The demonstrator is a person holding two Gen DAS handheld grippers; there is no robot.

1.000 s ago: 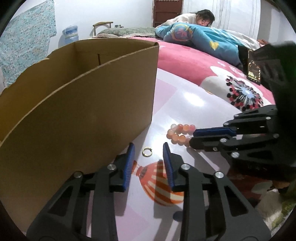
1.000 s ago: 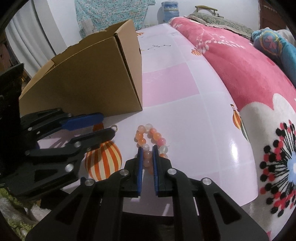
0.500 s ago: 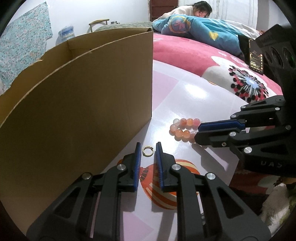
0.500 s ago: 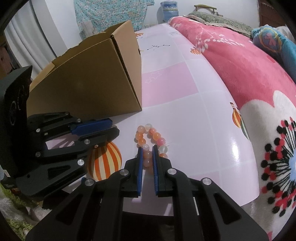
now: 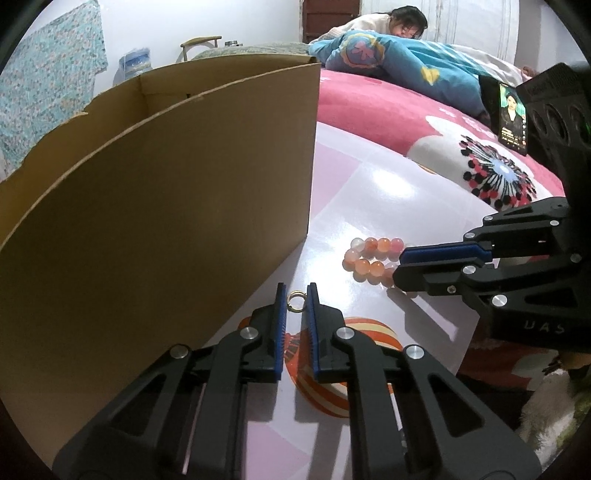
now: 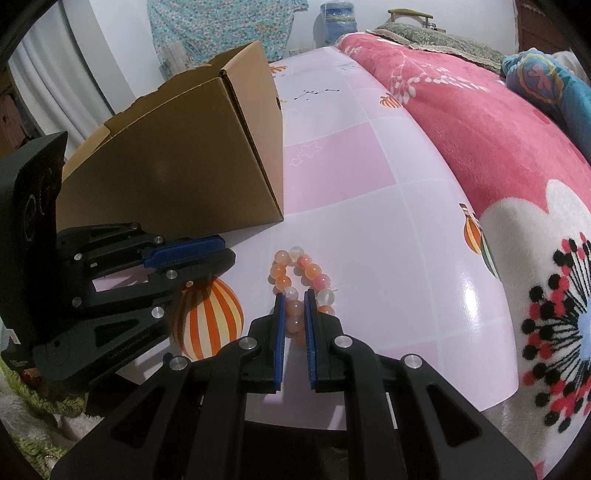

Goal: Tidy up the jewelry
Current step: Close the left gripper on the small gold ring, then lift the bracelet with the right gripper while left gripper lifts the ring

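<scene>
The left tool (image 5: 296, 295) points down at the glossy pink-and-white checked surface (image 5: 369, 192), its blue-padded jaws closing around a small gold ring (image 5: 295, 301). The ring lies flat on the surface between the two pad tips, at the top edge of a printed orange-striped balloon (image 5: 332, 384). The pads look to be at its sides or touching them, but whether they already press on it cannot be told.

Just left of that tool stands a tall open brown cardboard box (image 5: 166, 221), its near wall rising close beside the ring.

The right tool (image 6: 294, 308) is narrowed on a bracelet of round peach, pink and milky-white beads (image 6: 299, 273). The near end of the bead loop sits between the blue pads, which press on it from both sides, while the rest of the loop lies on the surface ahead of the tips. In the left wrist view the same bracelet (image 5: 369, 254) shows to the right of the ring, well apart from it, with the right tool (image 5: 400, 264) reaching in from the right over its end beads.

Beyond the surface lies a bed with a pink floral blanket (image 6: 480, 140). On it are a blue patterned quilt (image 5: 399, 62) and a person (image 5: 388, 26) lying at the far end. A lit phone screen (image 5: 511, 118) stands at the right edge.
</scene>
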